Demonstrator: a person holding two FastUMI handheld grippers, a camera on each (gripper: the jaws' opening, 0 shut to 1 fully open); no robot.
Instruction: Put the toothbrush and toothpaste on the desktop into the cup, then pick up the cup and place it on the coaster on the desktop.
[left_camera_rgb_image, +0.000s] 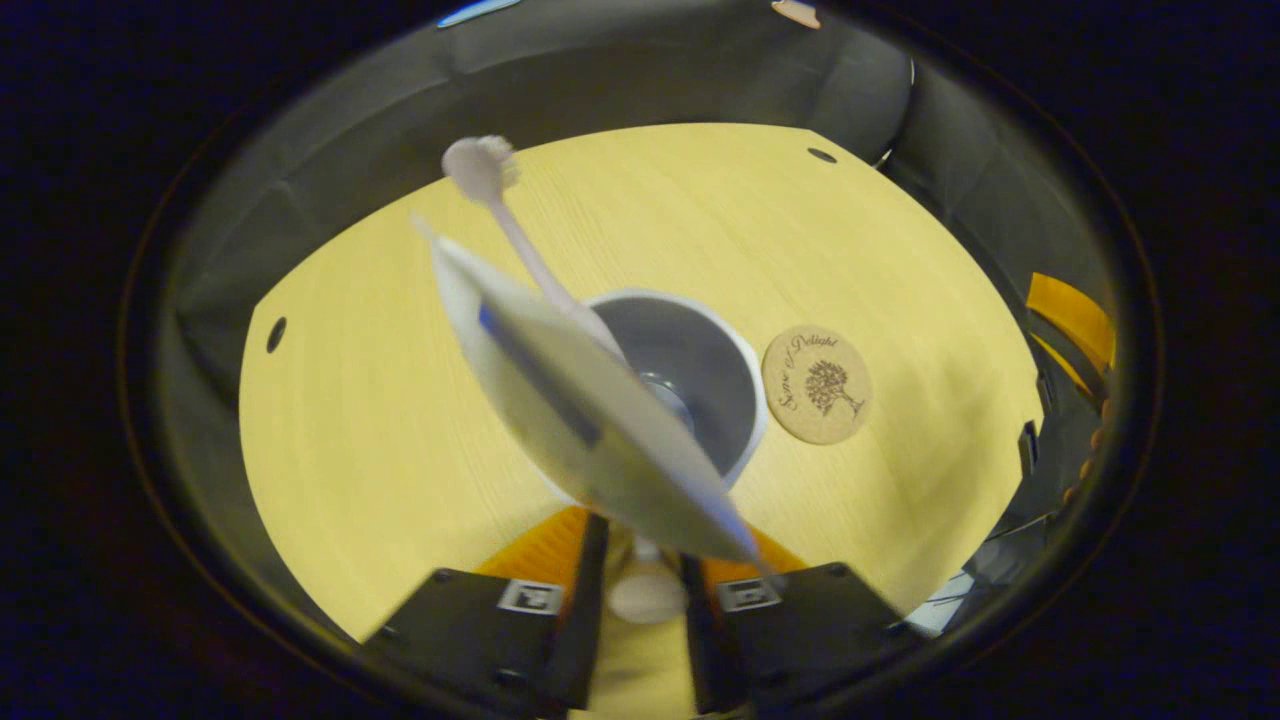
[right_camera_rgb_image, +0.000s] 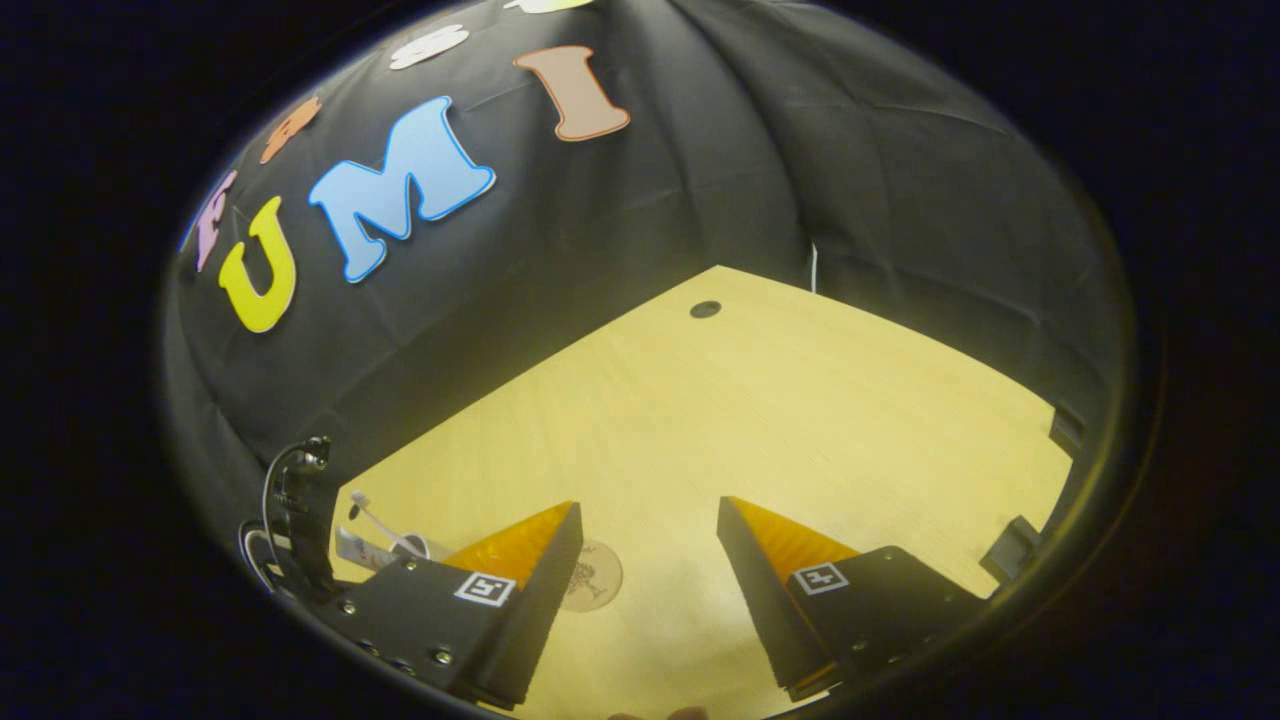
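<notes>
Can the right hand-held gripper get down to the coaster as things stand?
Probably yes: the right hand-held gripper hangs open above the coaster, nothing lying between. The cup stands beside the coaster, apart from it.

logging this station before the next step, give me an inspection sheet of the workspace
surface: pale wood desktop with round holes near its edges
job's things: toothbrush stands in the cup, head up; toothpaste tilted over the cup, cap end between the left tongs; coaster lies flat beside the cup, apart from it, bare
clutter: nothing seen
grippers: left tongs closed on the toothpaste's cap end; right tongs open, holding nothing, above the desktop
cables: a cable on the left tongs' body, in the right gripper view
surroundings: black cloth wall around the desktop
</notes>
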